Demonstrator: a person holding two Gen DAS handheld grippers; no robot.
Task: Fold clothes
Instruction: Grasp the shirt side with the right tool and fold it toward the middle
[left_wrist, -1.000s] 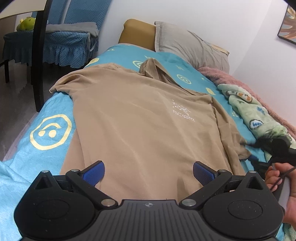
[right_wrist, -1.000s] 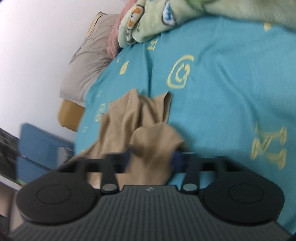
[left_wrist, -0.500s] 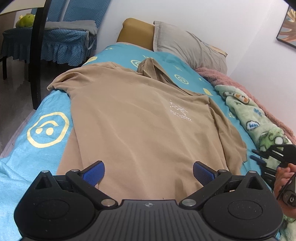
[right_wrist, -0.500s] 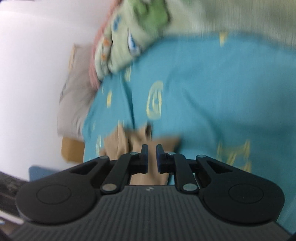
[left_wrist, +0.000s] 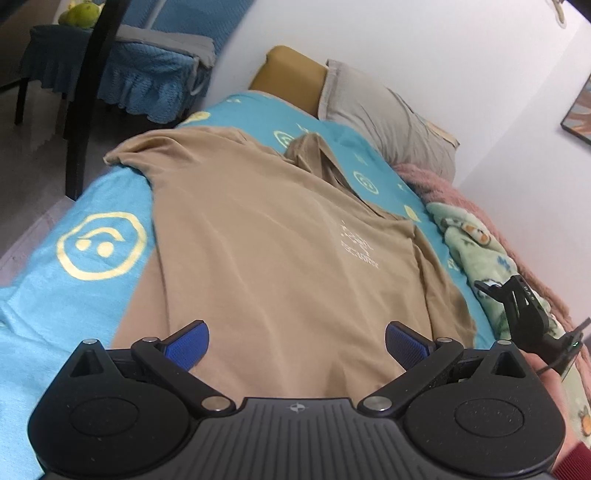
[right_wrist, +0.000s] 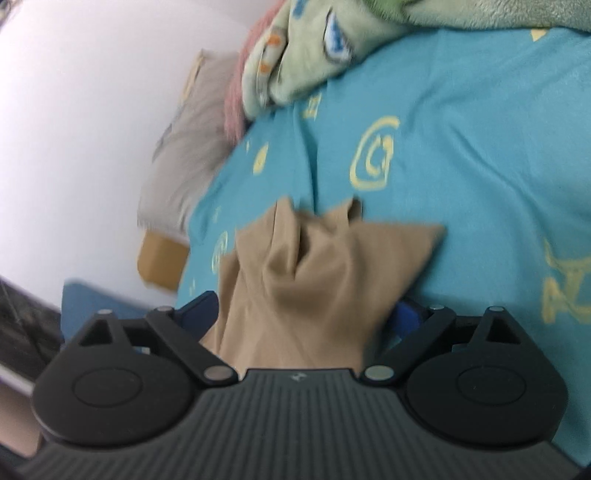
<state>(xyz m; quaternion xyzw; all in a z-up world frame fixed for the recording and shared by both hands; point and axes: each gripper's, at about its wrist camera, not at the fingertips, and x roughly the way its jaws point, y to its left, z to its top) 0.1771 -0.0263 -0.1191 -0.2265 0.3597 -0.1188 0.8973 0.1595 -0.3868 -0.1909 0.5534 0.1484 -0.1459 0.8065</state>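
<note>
One view only: shirt's (left_wrist: 280, 236) white lettering

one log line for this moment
tan cotton t-shirt: flat on teal sheet | left gripper: open, over hem | right gripper: opening, sleeve between jaws

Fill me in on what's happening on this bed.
A person with a tool in each hand is folding a tan T-shirt spread on the blue bedsheet. The left tool hovers open over the shirt's hem. The right tool is opening, with the shirt's bunched corner between its jaws, no longer pinched.
</note>
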